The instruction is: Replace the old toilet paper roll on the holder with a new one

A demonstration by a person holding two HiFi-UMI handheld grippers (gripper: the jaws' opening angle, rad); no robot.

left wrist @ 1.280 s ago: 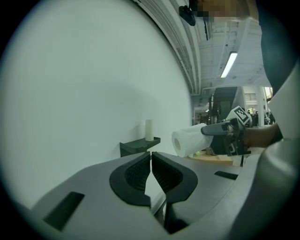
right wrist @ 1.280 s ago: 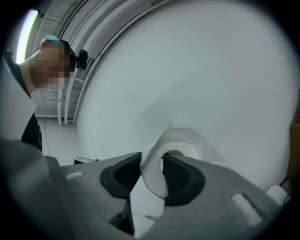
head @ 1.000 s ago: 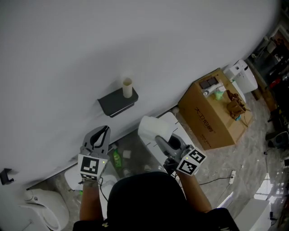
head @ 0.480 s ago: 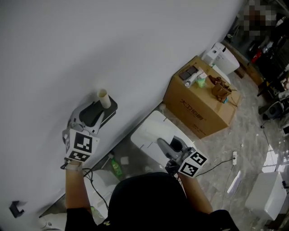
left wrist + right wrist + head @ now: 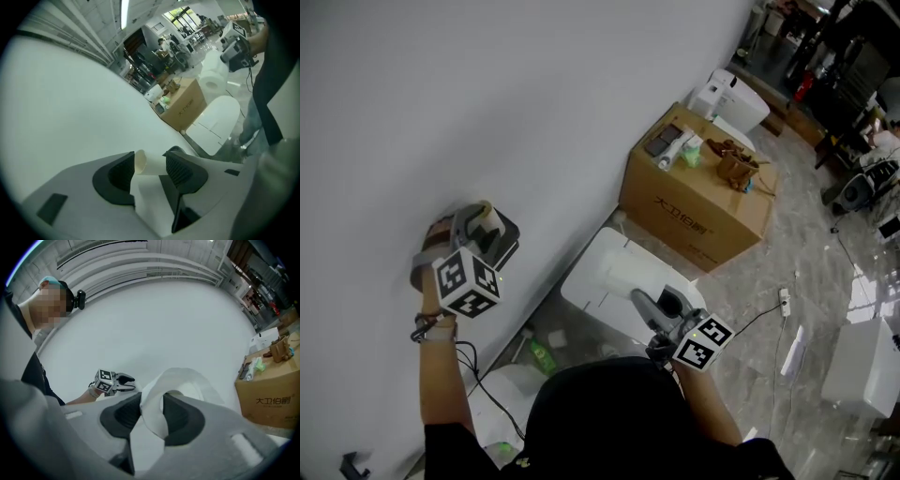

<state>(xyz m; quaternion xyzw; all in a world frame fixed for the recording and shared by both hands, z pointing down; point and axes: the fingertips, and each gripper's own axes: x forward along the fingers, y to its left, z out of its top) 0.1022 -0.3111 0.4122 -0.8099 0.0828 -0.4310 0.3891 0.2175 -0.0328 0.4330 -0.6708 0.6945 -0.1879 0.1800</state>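
A: Where's the old roll rn?

B: Only the bare cardboard tube (image 5: 148, 164) is left. It's up by the holder (image 5: 508, 246), the dark shelf on the white wall (image 5: 487, 94), at approx 9 o'clock in the head view. The left gripper (image 5: 472, 223) is right on it.

A: Gripped?

B: No. Its jaws are opening and stand wide, w/ the tube lying between the pads. The tube's open end sits just beside the left pad; can't tell if it touches.

A: And the new one?

B: The new roll (image 5: 201, 385) is in the right gripper (image 5: 152, 404), low in the head view at approx 5 o'clock. That gripper is about half closed, pads pinching the roll's white paper. The bulk of the roll bulges past the jaws toward 1 o'clock in the right gripper view. It's well apart from the holder.

A: What's around?

B: A white toilet (image 5: 614, 272) w/ lid down, just beyond the right gripper at its 11 o'clock. A cardboard box (image 5: 703, 202) sits on the floor (image 5: 787, 281) at 1 o'clock, w/ small items on top. A green bottle (image 5: 542, 356) lies on the floor btw wall and toilet, approx 7 o'clock.
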